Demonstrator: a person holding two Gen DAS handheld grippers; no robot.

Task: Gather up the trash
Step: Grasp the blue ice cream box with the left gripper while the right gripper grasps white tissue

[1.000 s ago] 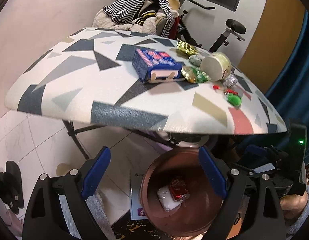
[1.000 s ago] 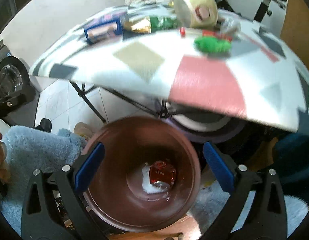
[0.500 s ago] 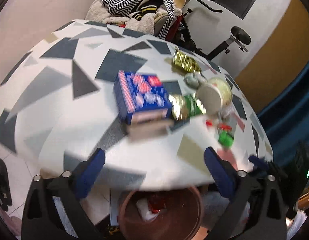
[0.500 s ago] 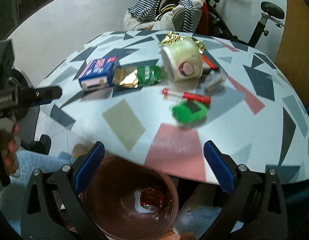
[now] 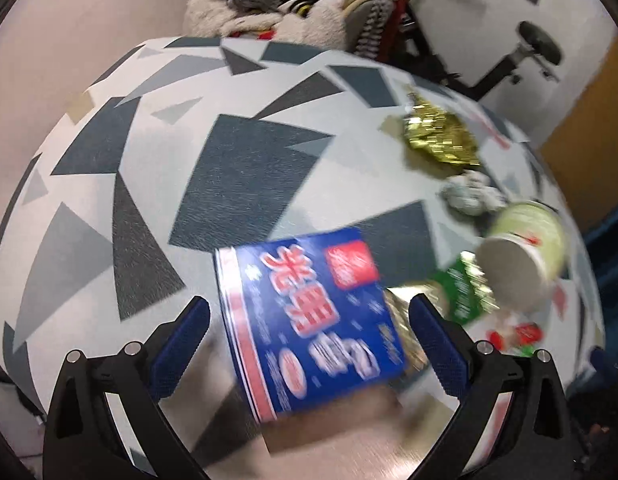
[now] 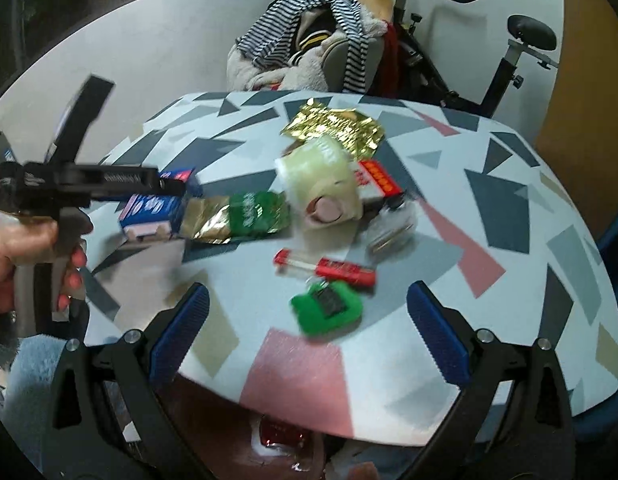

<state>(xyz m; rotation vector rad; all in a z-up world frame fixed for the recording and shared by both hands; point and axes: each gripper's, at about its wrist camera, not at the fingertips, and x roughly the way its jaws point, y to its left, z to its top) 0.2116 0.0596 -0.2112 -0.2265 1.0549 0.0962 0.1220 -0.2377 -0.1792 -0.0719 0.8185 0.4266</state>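
Left gripper [image 5: 309,344], fingers apart, straddled the blue box [image 5: 313,320] on the patterned table [image 5: 109,184]; right gripper [image 6: 307,336], fingers apart, hovered above the green wrapper [image 6: 327,306].

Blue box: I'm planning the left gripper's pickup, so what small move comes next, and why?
Probably ease the left gripper forward and down so its open jaws straddle the blue box, then close. The box lies flat on the table, centred between the fingers, not yet gripped.

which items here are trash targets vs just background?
Job:
blue carton
gold foil wrapper
green-gold sachet
tipped paper cup
red tube
green tag

Background:
patterned table
clothes pile
exercise bike
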